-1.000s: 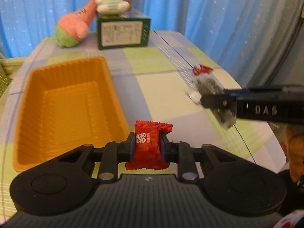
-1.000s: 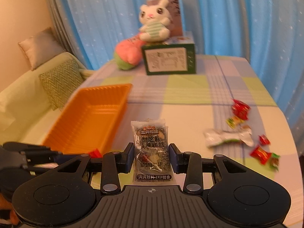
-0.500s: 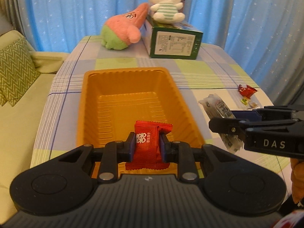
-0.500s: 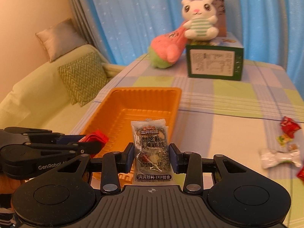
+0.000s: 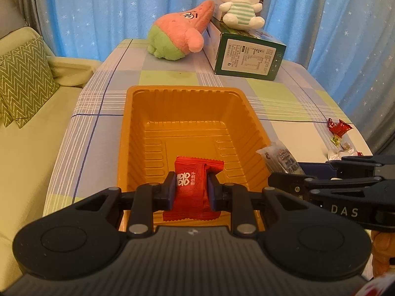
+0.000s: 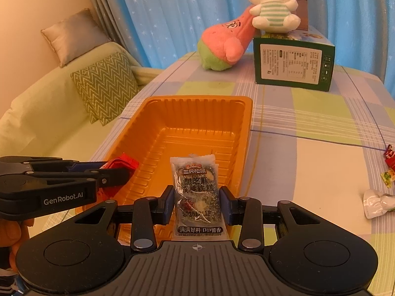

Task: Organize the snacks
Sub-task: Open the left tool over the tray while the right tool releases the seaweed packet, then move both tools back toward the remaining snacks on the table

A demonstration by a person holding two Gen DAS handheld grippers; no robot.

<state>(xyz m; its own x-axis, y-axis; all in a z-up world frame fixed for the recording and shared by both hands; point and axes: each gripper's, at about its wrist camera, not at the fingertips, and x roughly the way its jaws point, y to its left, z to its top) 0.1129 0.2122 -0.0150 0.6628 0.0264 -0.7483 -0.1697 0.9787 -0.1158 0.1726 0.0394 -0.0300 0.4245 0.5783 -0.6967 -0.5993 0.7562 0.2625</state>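
An empty orange tray (image 5: 187, 103) (image 6: 197, 106) lies on the checked tablecloth. My left gripper (image 5: 192, 188) is shut on a red snack packet (image 5: 195, 185) and holds it over the tray's near end; it also shows in the right wrist view (image 6: 121, 166). My right gripper (image 6: 196, 203) is shut on a clear black-sesame snack packet (image 6: 196, 192) over the tray's near right part; that packet shows at the tray's right rim in the left wrist view (image 5: 280, 159).
Loose snacks lie at the table's right edge: red wrappers (image 5: 338, 127) (image 6: 390, 157) and a white packet (image 6: 377, 203). A green box (image 5: 249, 58) with a white bunny plush (image 5: 240, 0) and a pink plush (image 5: 180, 33) stand at the back. A sofa with cushions (image 5: 22, 79) is on the left.
Both grippers have moved left with their packets, from beside the tray to over its near end. The tray now sits centred ahead in both views.
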